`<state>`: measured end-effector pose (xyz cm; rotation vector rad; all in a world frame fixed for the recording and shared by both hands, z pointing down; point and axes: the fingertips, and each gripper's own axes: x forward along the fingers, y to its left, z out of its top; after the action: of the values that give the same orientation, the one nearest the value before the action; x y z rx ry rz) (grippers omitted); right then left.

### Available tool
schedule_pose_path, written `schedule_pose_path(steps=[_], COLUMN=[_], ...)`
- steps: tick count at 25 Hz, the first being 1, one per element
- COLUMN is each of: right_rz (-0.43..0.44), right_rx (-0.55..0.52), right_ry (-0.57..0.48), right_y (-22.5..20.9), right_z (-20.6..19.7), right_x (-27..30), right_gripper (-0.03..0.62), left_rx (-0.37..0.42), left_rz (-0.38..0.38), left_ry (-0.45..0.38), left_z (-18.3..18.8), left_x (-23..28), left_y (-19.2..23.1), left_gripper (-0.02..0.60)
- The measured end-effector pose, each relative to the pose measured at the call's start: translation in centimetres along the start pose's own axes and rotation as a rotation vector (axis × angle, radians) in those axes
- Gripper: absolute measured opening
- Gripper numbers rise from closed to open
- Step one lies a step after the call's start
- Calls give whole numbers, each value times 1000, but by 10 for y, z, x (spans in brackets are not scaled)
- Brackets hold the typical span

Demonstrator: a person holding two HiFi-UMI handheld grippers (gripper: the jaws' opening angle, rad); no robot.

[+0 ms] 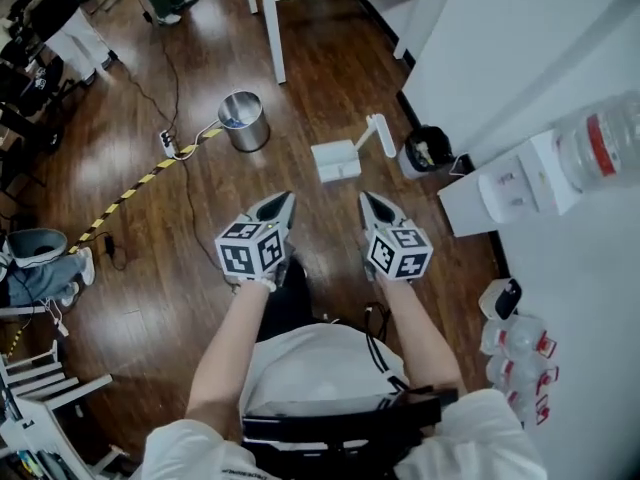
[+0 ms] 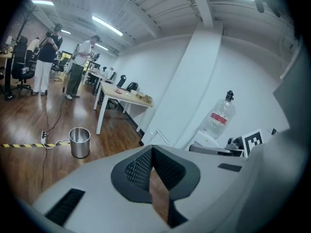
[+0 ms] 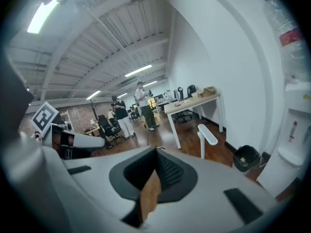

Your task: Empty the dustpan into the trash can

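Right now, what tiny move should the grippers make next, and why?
Probably open the right gripper and reach toward the upright handle of the white plastic dustpan. It and the left gripper are shut and empty, the dustpan lies untouched on the wooden floor, and the small black trash can stands just beside it.

No legible text anywhere; water bottle (image 1: 612, 118) red label (image 1: 599, 146) too blurred to read.

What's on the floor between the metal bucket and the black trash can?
The white dustpan stands on the wood floor there, nearer the trash can than the metal bucket. The head view shows it.
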<state>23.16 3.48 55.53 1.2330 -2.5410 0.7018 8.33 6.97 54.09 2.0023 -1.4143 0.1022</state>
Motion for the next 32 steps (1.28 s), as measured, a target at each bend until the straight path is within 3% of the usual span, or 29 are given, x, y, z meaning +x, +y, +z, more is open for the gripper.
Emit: schedule_pose_path(steps=[6, 11, 19, 25, 32], right_rz=[34, 71, 99, 77, 42], right_rx=[-29, 4, 41, -33, -43], right_ry=[-7, -28, -41, -9, 1], right_y=[4, 20, 69, 110, 124], right_z=[3, 9, 7, 5, 5], right_x=[-90, -133, -126, -106, -97], right_gripper=[0, 0, 0, -2, -2], left_rx=[22, 54, 90, 106, 98], left_rz=[-7, 21, 45, 9, -36], left_ry=[-29, -31, -48, -77, -71], left_z=[-40, -56, -37, -6, 0], left_x=[-46, -85, -129, -144, -143], left_y=[-79, -101, -76, -53, -38], left_gripper=[-11, -11, -11, -11, -11])
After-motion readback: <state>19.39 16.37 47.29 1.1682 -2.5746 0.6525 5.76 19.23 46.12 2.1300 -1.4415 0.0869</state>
